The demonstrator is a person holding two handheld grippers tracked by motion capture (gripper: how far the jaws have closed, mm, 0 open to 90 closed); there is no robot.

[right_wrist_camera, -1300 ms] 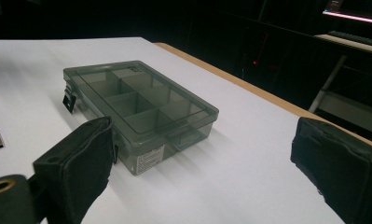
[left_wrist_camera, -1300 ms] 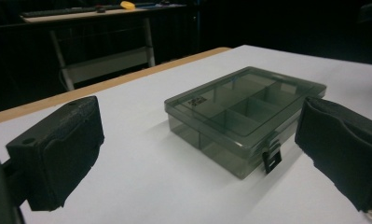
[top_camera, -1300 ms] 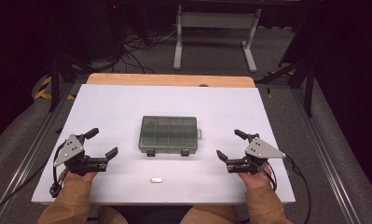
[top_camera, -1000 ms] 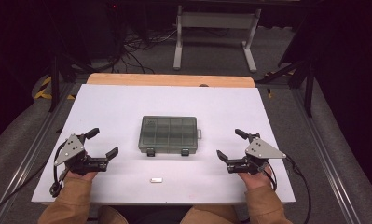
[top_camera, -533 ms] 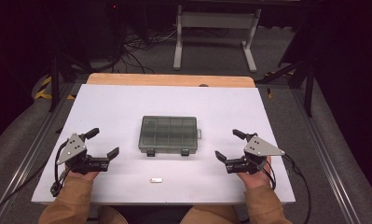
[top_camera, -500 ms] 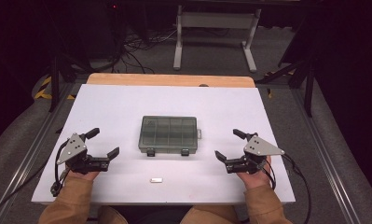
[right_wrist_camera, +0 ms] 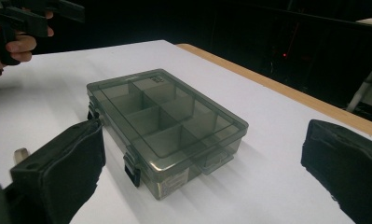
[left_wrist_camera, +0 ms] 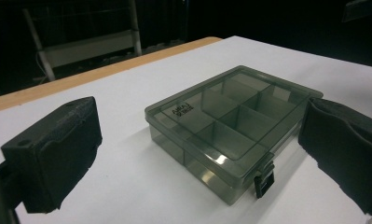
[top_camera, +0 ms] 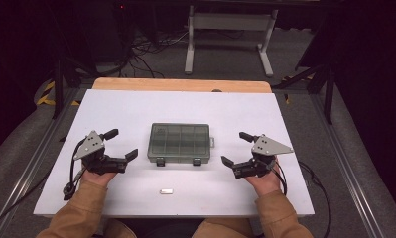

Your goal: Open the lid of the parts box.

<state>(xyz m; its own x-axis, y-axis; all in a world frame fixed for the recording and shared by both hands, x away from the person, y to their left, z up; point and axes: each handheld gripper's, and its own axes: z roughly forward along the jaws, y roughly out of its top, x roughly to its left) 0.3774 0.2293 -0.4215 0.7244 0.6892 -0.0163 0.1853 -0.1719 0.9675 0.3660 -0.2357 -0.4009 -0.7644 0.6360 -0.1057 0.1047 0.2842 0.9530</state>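
A smoky grey, see-through compartment box [top_camera: 179, 143] lies shut in the middle of the white table [top_camera: 235, 106], its two black latches [top_camera: 160, 161] facing me. My left gripper [top_camera: 121, 144] rests left of the box, open and holding nothing. My right gripper [top_camera: 236, 148] rests to the box's right, also open with nothing in it. In the left gripper view the box [left_wrist_camera: 230, 126] lies ahead between the wide-apart jaws of the left gripper [left_wrist_camera: 200, 140]. The right gripper view shows the box [right_wrist_camera: 162, 123] from its other side, ahead of the right gripper [right_wrist_camera: 202, 158].
A small pale piece [top_camera: 166, 191] lies on the table near its front edge, and the piece [right_wrist_camera: 20, 154] appears beside a jaw in the right gripper view. A wooden strip [top_camera: 180, 84] runs along the far edge. Cables and a metal stand [top_camera: 230, 29] occupy the floor beyond.
My right gripper has edged a little to the left, toward the box. The left gripper and the box have stayed where they were.
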